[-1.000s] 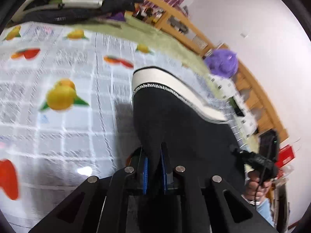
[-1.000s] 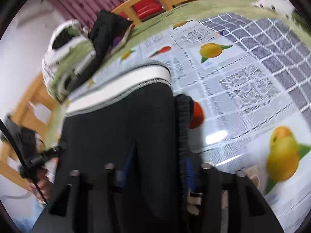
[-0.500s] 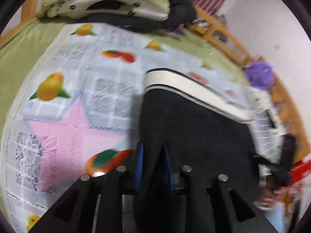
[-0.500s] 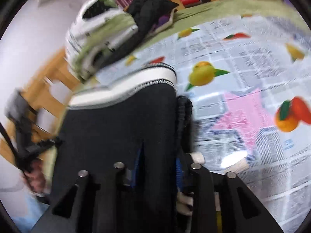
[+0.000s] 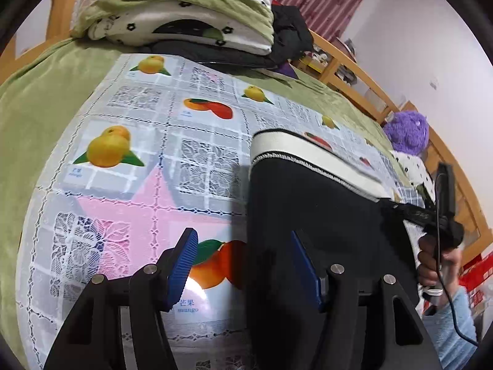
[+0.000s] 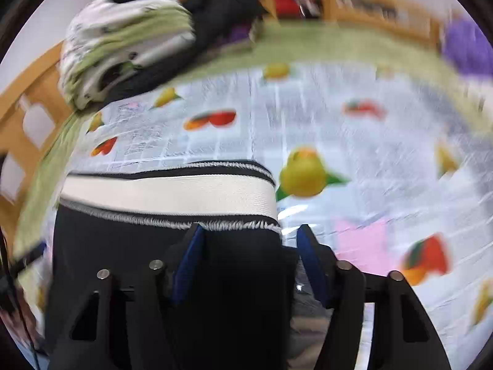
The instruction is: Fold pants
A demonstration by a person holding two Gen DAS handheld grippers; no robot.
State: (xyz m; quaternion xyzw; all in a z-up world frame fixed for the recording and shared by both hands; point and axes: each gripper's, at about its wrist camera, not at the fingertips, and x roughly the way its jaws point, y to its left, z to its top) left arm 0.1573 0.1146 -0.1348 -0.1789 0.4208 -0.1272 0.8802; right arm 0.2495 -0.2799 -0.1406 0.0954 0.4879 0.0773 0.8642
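Half a second ago both sets of jaws were pinched shut on the black fabric; now both stand spread wide and hold nothing. The left gripper point(image 5: 245, 262) has its blue pads point(image 5: 183, 265) well apart, and the left edge of the pants point(image 5: 311, 225) runs up between them, so the left pad sits over the fruit-print cloth point(image 5: 129, 160) and the right pad over black fabric. The right gripper point(image 6: 249, 259) is open too, with the right edge of the pants point(image 6: 154, 246) between its jaws.

The pants lie folded on the cloth that covers the bed point(image 5: 40, 98), the white waistband point(image 5: 308, 157) at the far end, ahead of both sets of jaws.

The left wrist view is sharp and shows the person's right hand point(image 5: 437, 259) on the other gripper's handle, beyond the right side of the pants, plus a purple plush toy point(image 5: 406, 132) far ahead to the right. The right wrist view is motion-blurred; it shows the waistband point(image 6: 169, 194) square-on just ahead of the jaws. A pile of folded bedding point(image 5: 175, 9) sits far ahead in both views
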